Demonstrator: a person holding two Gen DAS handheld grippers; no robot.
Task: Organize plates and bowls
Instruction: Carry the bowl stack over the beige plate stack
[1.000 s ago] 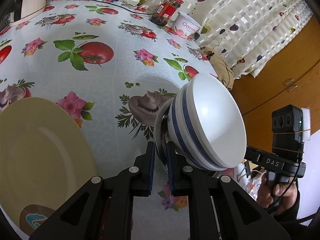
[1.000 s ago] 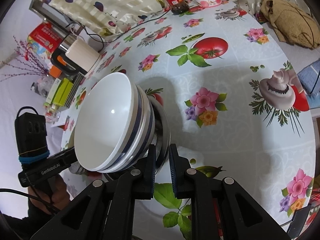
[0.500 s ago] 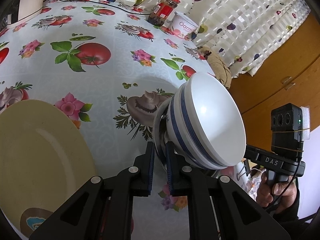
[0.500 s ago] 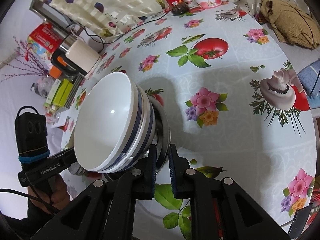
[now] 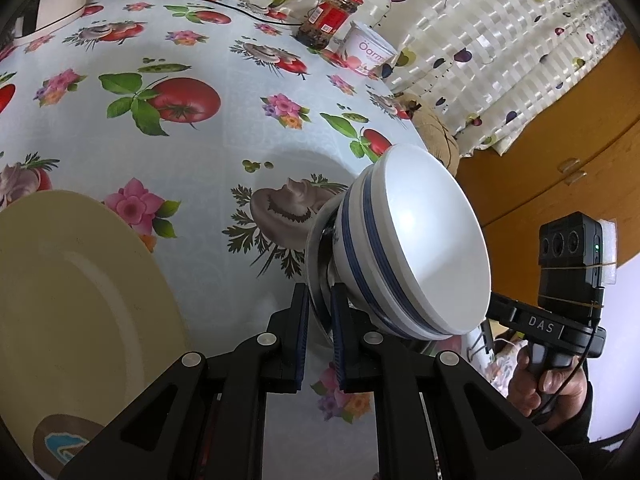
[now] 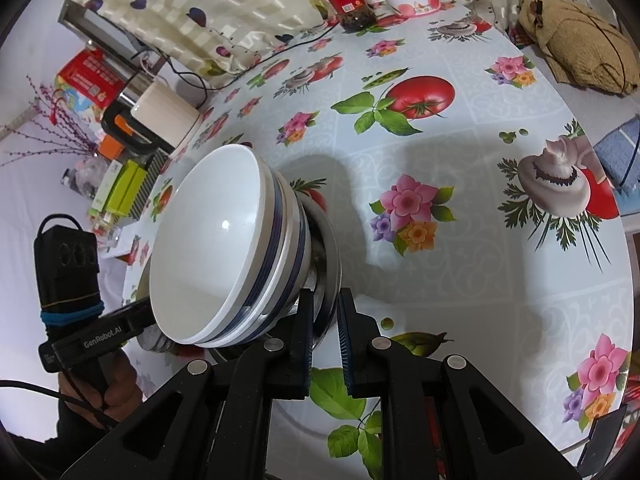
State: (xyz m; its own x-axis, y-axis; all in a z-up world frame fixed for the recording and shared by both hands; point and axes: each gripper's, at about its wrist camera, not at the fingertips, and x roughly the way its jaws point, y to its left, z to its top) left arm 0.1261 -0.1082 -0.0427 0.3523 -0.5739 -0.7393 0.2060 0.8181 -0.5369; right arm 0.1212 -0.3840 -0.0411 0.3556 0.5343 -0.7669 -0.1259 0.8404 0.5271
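A stack of white bowls with blue stripes (image 5: 416,256) sits in a shiny metal plate (image 5: 316,280), held in the air above the flowered tablecloth. My left gripper (image 5: 319,312) is shut on the plate's rim from one side. My right gripper (image 6: 324,312) is shut on the opposite rim (image 6: 330,256), with the bowls (image 6: 224,256) to its left. A cream plate (image 5: 72,304) lies on the table at the lower left of the left wrist view, left of the stack.
A red-lidded jar (image 5: 330,16) and a yoghurt tub (image 5: 370,54) stand at the table's far edge by the curtain. A brown cloth bundle (image 6: 580,44) lies at the right edge. A kettle (image 6: 156,116) and boxes (image 6: 124,188) stand at the left side.
Both grippers keep their hold on the plate. The stack has drifted slightly towards the far side of the table; the cream plate sits a little lower in the left wrist view.
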